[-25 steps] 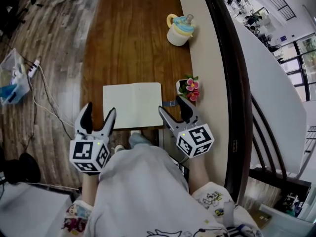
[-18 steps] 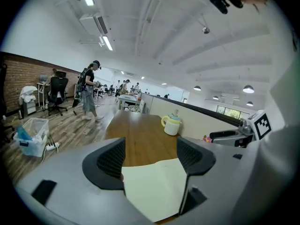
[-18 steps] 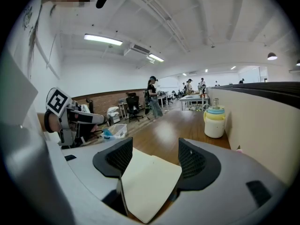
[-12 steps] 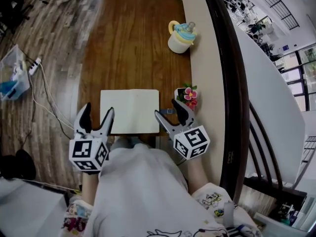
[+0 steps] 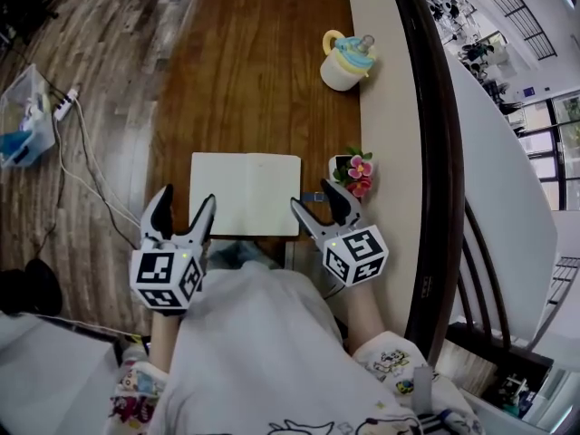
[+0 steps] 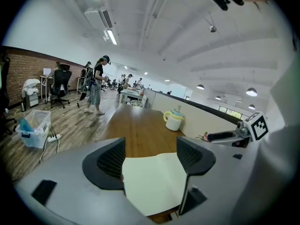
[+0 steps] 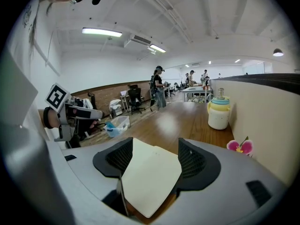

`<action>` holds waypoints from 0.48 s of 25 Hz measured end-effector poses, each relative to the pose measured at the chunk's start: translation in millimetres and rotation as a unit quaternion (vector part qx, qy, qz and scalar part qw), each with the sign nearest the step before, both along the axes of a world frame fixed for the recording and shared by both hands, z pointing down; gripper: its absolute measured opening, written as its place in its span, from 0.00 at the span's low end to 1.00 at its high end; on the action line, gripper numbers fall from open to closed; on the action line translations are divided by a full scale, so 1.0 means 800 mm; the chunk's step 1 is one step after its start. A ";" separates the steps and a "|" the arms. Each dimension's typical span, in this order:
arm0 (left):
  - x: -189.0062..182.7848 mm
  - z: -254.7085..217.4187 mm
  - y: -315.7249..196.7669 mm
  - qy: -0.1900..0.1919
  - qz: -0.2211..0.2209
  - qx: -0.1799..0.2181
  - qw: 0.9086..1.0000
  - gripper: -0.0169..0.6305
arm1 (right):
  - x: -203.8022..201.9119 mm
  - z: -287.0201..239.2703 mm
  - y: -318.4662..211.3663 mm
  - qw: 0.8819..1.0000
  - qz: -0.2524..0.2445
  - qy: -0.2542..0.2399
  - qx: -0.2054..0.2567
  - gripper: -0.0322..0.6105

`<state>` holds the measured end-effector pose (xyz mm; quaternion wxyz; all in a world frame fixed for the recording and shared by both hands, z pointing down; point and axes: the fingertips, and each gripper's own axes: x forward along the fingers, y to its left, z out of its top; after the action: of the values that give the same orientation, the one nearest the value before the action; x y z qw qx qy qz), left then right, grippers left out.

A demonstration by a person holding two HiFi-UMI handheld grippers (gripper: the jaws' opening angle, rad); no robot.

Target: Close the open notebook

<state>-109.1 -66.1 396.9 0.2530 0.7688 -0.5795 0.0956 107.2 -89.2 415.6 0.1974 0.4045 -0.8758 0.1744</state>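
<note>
Little has moved since the earlier frames: both grippers keep their station at the near edge, and the head view's framing shifts a touch. No change in jaw opening on either side.

Left gripper (image 5: pixel 186 202): fingers wide apart, nothing held. Its own view shows only a blank page ahead, between and beyond the jaws; contact not evident.

Right gripper (image 5: pixel 314 198): fingers wide apart, nothing held. Same page shows ahead between its jaws, seen from the other side.

Notebook (image 5: pixel 245 193): lies flat and fully open, pages up, between the two grippers. Its left edge is just beside the left gripper's inner finger, its right edge just beside the right gripper's inner finger. Near edge sits at the table (image 5: pixel 254 80) edge.

Outward of the right fingers: flower pot (image 5: pixel 352 169), close by. Well beyond both grippers: mug (image 5: pixel 344 60).

Progress, as judged: closing has not begun. No cover is lifted or pinched. Left to do: catch one cover at its outer edge, swing it over the spine, lay it on the other half.
</note>
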 end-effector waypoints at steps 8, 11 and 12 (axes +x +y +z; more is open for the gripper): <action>-0.002 0.024 0.005 0.005 0.012 -0.028 1.000 0.51 | 0.000 0.034 0.005 0.999 0.004 0.011 -0.035 0.47; 0.003 0.044 0.013 0.013 0.020 -0.049 0.999 0.51 | 0.003 0.051 0.009 0.999 0.005 0.015 -0.050 0.47; 0.006 0.051 0.015 0.014 0.024 -0.056 0.998 0.51 | 0.004 0.057 0.009 0.998 0.005 0.018 -0.055 0.47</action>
<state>-104.3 -53.8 437.4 0.3014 0.7684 -0.5509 0.1234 110.2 -81.8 461.2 0.2338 0.4003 -0.8593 0.2161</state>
